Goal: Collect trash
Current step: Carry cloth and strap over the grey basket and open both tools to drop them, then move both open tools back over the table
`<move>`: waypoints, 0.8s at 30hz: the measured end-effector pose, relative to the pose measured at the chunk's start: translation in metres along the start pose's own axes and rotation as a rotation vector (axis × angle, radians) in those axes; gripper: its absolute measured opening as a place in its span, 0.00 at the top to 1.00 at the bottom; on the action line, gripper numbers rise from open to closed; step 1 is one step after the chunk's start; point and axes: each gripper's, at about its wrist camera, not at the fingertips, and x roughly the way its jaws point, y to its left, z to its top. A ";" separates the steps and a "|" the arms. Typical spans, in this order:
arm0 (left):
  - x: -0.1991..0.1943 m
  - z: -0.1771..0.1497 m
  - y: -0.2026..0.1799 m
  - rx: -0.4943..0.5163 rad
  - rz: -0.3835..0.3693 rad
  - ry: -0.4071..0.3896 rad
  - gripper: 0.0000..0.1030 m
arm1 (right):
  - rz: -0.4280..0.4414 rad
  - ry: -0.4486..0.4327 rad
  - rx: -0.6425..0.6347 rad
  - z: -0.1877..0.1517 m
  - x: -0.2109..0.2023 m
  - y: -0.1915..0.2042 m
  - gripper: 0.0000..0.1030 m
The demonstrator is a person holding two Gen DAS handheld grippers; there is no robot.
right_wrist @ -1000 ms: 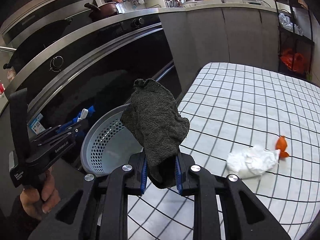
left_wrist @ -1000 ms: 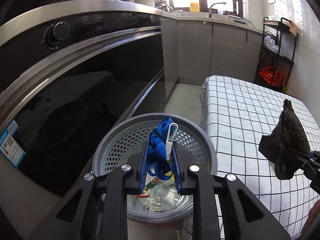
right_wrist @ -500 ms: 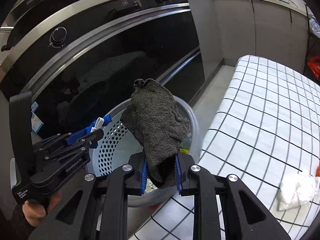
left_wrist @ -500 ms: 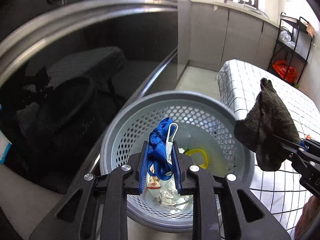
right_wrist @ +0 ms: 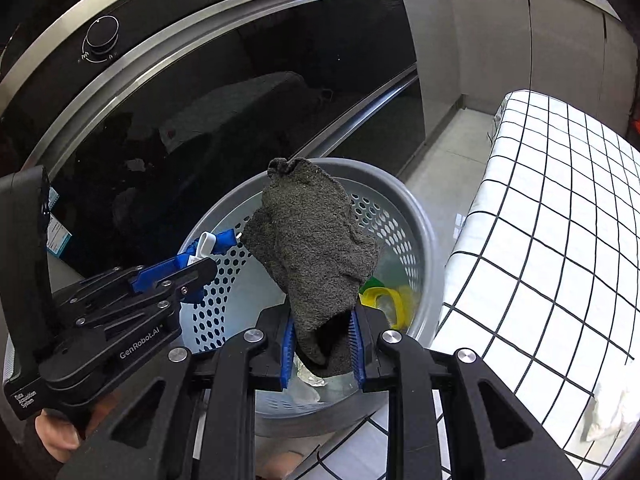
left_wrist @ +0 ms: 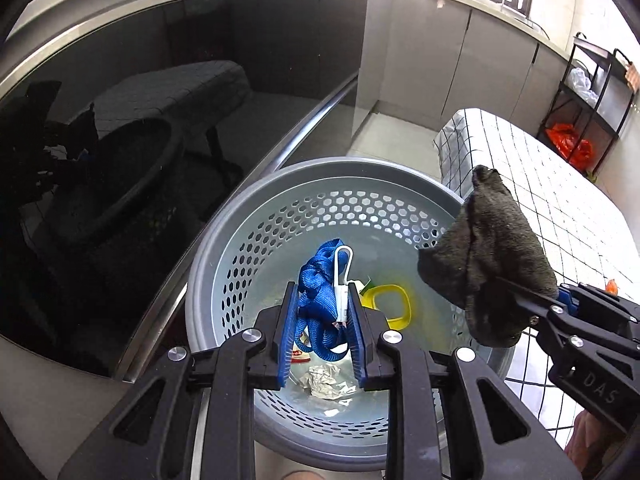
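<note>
A grey perforated basket (left_wrist: 280, 224) stands on the floor between the oven front and the table; it also shows in the right wrist view (right_wrist: 416, 216). My left gripper (left_wrist: 323, 300) is shut on a blue strap with a white clip (left_wrist: 320, 296) and holds it over the basket's middle. My right gripper (right_wrist: 322, 340) is shut on a dark grey cloth (right_wrist: 316, 256) and holds it over the basket's near right side; the cloth also shows in the left wrist view (left_wrist: 488, 256). A yellow ring (left_wrist: 390, 300) and crumpled paper (left_wrist: 322, 376) lie in the basket.
A black glass oven front (left_wrist: 140, 128) with a steel rail stands to the left of the basket. A table with a checked white cloth (right_wrist: 560, 240) is on the right, with white tissue (right_wrist: 612, 412) near its front. A black rack (left_wrist: 588, 92) stands far right.
Both grippers have moved closer over the basket and tilted downward. The grey cloth has gone from above the table to above the basket. Both loads stay held.
</note>
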 end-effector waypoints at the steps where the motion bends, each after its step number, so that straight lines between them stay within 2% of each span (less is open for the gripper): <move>1: 0.000 0.000 0.001 -0.002 -0.001 0.000 0.76 | 0.002 0.002 0.001 0.001 0.001 0.001 0.77; 6: -0.001 -0.001 0.002 -0.006 -0.007 -0.005 0.75 | 0.001 -0.008 -0.006 0.005 0.002 0.005 0.75; 8: -0.001 -0.001 0.005 -0.016 -0.012 -0.001 0.68 | -0.002 -0.019 -0.005 0.005 0.003 0.005 0.66; 10: -0.002 -0.001 0.008 -0.032 -0.015 0.000 0.51 | -0.004 -0.037 0.000 0.001 -0.001 0.004 0.57; 12: -0.004 0.000 0.009 -0.041 -0.014 -0.009 0.45 | -0.003 -0.049 0.003 0.001 -0.003 0.004 0.56; 24: -0.009 -0.001 0.006 -0.030 -0.004 -0.026 0.42 | -0.022 -0.060 -0.009 -0.003 -0.013 0.005 0.56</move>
